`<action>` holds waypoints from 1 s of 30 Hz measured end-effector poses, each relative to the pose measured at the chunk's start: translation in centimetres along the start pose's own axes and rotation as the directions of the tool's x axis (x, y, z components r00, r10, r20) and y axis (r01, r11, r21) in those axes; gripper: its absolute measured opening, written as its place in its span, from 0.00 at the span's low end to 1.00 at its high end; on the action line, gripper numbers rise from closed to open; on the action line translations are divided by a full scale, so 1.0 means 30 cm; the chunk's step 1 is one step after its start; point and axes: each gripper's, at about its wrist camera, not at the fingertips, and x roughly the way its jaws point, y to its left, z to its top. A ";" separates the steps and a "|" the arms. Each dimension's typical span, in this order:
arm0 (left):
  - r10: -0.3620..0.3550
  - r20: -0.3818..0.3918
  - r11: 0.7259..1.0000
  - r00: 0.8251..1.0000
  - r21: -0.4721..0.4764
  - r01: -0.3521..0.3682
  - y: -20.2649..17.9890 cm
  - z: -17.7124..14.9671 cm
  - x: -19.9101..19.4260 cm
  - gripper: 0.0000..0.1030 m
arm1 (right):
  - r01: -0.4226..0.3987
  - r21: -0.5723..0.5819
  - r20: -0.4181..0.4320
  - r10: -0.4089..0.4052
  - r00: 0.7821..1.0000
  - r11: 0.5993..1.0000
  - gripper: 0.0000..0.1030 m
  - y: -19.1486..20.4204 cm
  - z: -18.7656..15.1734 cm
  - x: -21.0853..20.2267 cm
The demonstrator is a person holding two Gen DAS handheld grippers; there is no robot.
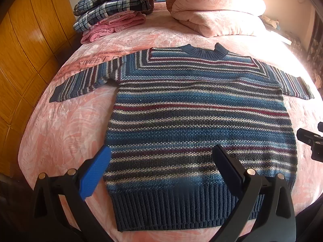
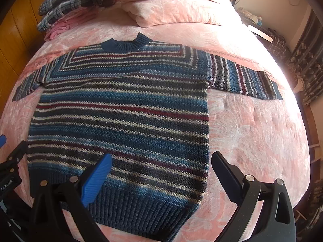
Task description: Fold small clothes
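Observation:
A small striped knit sweater [image 1: 197,117] in blue, white and maroon lies flat on the pink bed, collar away from me, both sleeves spread out sideways. In the right wrist view the same sweater [image 2: 121,111] fills the left and middle. My left gripper [image 1: 161,155] hovers open above the sweater's lower left part, near the ribbed hem [image 1: 181,207]. My right gripper [image 2: 161,159] hangs open over the lower right corner of the sweater. Neither holds anything. Part of the right gripper [image 1: 310,141] shows at the right edge of the left wrist view.
A stack of folded plaid and pink clothes [image 1: 113,10] sits at the far left of the bed. A folded pink quilt [image 1: 218,10] lies beyond the collar. A wooden wardrobe [image 1: 26,46] stands left of the bed [image 1: 60,125]. Bare bed cover [image 2: 252,131] lies right of the sweater.

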 end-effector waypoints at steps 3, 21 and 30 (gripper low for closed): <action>0.002 -0.004 1.000 1.000 -0.001 -0.002 0.005 -0.002 0.002 0.96 | 0.001 -0.004 0.001 -0.001 1.000 1.000 0.96 0.002 0.000 0.001; 0.011 -0.006 1.000 1.000 -0.002 -0.011 0.004 -0.006 0.009 0.96 | -0.024 0.007 0.004 0.024 1.000 1.000 0.96 -0.004 -0.001 -0.001; 0.012 -0.011 1.000 1.000 -0.001 -0.012 0.005 -0.011 0.011 0.96 | -0.023 0.004 0.008 0.023 1.000 1.000 0.96 -0.006 -0.002 -0.001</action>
